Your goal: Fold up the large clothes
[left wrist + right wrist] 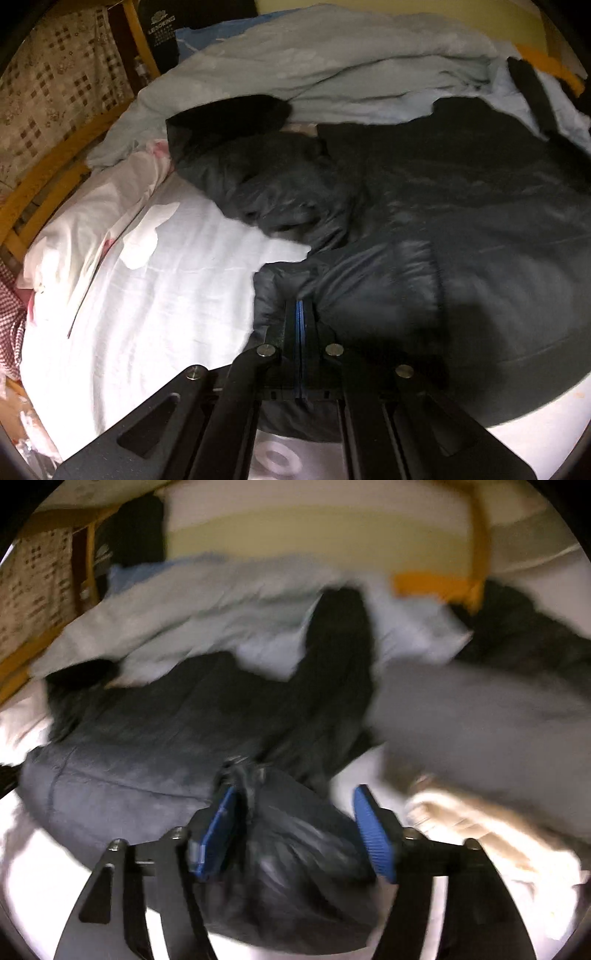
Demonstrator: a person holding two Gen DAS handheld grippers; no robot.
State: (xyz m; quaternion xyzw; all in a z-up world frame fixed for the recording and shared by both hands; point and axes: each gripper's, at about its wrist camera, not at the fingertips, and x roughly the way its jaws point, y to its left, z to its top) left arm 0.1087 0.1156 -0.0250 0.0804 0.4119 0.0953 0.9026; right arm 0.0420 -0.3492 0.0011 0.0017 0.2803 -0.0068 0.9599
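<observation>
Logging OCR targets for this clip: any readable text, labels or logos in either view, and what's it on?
"LEADKING": white print with a logo above it, on the black item behind the bed's wooden rail, left wrist view.
Smaller lines beneath that word: too small to read.
Right wrist view: motion-blurred, no legible text.
Dark puffer jacket: no visible label.

Crumpled pale blue blanket (332,62) lies across the white bed sheet (166,295) — white pillow (96,218) at the yellow wooden bed frame (48,177).
</observation>
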